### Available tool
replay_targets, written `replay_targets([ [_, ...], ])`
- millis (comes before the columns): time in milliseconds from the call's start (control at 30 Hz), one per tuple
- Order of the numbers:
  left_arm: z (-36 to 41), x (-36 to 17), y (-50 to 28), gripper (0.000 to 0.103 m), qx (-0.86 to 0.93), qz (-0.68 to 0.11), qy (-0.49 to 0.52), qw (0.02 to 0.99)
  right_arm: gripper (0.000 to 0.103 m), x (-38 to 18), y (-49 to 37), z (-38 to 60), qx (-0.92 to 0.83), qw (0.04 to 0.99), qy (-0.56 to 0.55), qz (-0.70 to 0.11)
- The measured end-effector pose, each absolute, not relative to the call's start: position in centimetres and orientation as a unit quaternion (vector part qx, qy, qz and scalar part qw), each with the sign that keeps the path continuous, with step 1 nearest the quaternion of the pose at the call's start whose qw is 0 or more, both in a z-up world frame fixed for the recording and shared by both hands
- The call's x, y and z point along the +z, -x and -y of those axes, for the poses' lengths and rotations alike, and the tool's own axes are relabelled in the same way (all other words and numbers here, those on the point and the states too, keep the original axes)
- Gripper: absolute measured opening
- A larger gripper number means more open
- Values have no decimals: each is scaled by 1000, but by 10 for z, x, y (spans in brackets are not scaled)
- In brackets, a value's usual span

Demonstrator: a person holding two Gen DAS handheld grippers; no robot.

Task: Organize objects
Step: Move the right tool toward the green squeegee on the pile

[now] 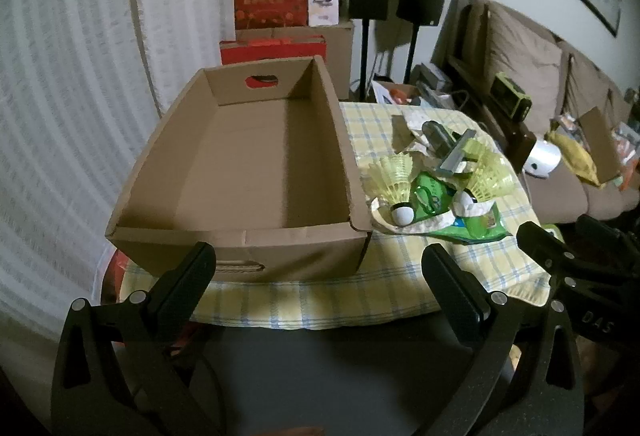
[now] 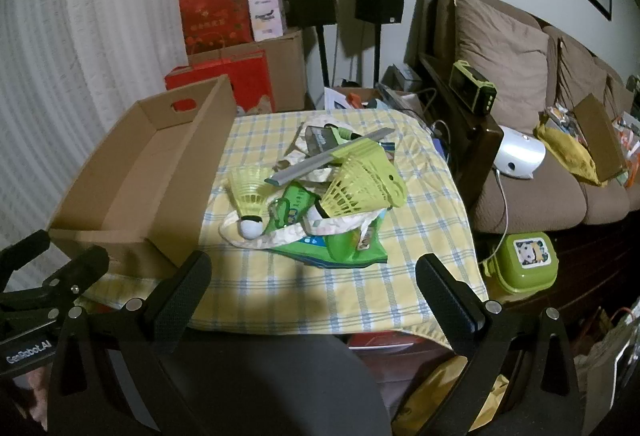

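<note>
While both tongs [image 1: 320,268] [image 2: 314,276] gape wide and empty, a cardboard box [image 1: 240,236] flanks the cluttered pile [image 2: 316,188] on the checked cloth [image 2: 320,296].

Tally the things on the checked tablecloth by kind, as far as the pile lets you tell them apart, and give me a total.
Open brown cardboard box: 1
Yellow-green plastic shuttlecocks: 2
Flat grey metal bar: 1
Green plastic packets: at least 1; the pile hides the rest
Total told apart: 5
</note>
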State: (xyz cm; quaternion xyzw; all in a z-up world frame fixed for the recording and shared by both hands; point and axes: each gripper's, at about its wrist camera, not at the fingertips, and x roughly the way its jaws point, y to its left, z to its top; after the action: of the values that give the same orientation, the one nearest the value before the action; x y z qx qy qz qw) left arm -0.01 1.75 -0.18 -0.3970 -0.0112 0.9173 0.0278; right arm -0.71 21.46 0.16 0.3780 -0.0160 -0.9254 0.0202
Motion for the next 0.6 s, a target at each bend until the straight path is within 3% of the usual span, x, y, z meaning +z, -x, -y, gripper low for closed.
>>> replay_targets([
  [600, -45, 9, 18, 103, 922, 26, 369, 112, 103, -4, 13, -279, -924, -8, -378, 53],
])
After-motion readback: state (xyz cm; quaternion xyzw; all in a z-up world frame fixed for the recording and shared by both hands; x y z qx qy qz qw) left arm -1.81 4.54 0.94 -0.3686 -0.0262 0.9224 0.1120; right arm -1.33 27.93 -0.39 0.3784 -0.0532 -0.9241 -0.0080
